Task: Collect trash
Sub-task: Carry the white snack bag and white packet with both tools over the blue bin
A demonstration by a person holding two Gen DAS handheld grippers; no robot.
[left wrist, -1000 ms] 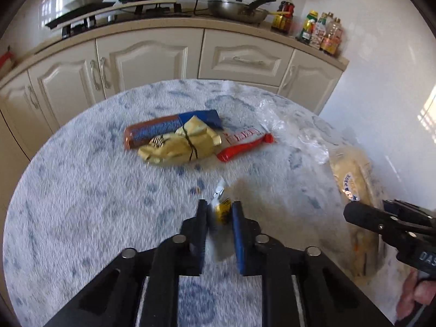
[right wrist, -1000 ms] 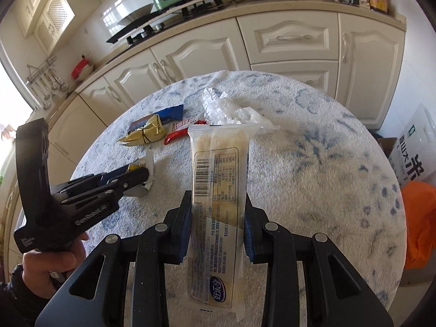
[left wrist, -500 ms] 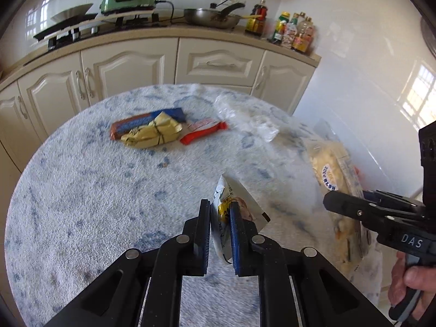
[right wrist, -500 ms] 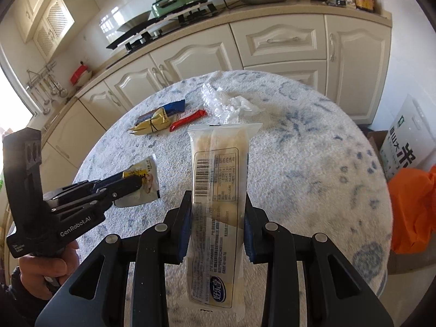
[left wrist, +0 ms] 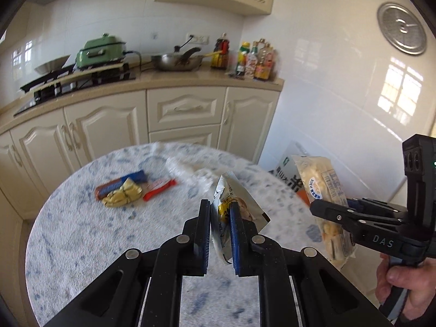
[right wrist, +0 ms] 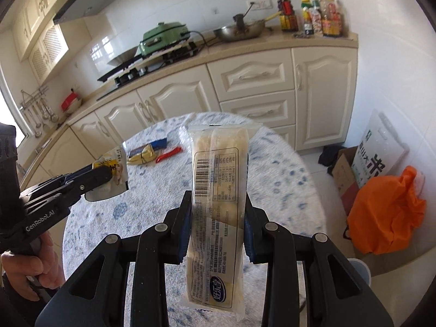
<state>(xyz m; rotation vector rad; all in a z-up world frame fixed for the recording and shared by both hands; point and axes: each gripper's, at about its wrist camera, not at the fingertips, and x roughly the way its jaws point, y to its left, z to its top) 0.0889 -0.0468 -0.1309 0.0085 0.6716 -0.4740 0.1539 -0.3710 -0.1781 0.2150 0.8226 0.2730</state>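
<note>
Nearest the right wrist camera, the right gripper [right wrist: 215,226] is clamped on a long clear plastic bread wrapper [right wrist: 215,190], its two black fingers pinching the crinkly film on either side; the wrapper stands upright, barcode and printed panel facing the lens, pale lumpy contents showing through. In the left wrist view the same wrapper [left wrist: 324,196] hangs past the table edge, off to the right.

The left gripper [left wrist: 220,229] is closed on a small silvery foil sachet [left wrist: 231,212] with a yellow printed patch (creased, one corner jutting out to the right), held lifted above the table. From the right wrist view that sachet [right wrist: 114,174] sticks out of the left gripper's [right wrist: 105,174] tips.

Below both lies the round table [left wrist: 81,245], covered in a fuzzy white cloth mottled with blue. Farther across it sits a cluster: a crumpled gold foil wrapper [left wrist: 122,196] lying against a flat brown-and-blue bar wrapper [left wrist: 120,184], a red wrapper [left wrist: 159,189] just beside them, and a wad of clear plastic film [left wrist: 190,174] near the far edge.

On the floor to the right, a bulging orange bag [right wrist: 384,212] sits against a cardboard box [right wrist: 344,174].
</note>
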